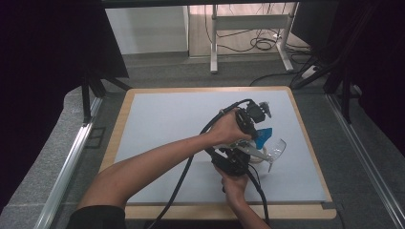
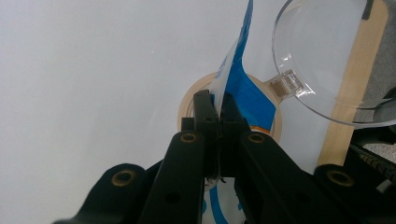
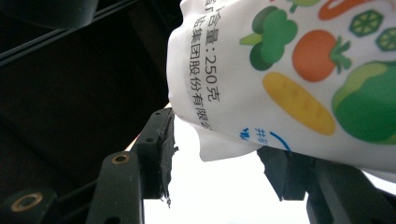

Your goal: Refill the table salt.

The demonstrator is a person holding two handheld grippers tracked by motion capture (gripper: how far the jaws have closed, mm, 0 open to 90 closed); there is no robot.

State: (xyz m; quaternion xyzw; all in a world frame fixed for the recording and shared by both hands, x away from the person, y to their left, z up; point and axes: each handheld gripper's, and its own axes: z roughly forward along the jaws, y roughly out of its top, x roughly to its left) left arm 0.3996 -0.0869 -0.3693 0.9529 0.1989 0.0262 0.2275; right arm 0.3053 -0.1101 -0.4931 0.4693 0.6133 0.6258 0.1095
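From the high view, I am watching both grippers meeting over the pale grey table mat (image 1: 157, 124), the left gripper (image 1: 252, 125) just above the right gripper (image 1: 237, 161), with the blue-and-white printed plastic pouch (image 1: 262, 137) between them.

In the left gripper view, my jaws are pinching shut on the pouch's thin edge (image 2: 229, 74); a clear round plastic lid (image 2: 322, 60) is lying beyond them, a ring of tape (image 2: 187, 105) beneath.

In the right gripper view, the pouch's body (image 3: 299, 79) is bulging between half-spread jaws; I cannot tell if they are pressing it.

The high view looks down on the table (image 1: 157, 109); both gripper views sit close on the pouch (image 3: 299, 70).
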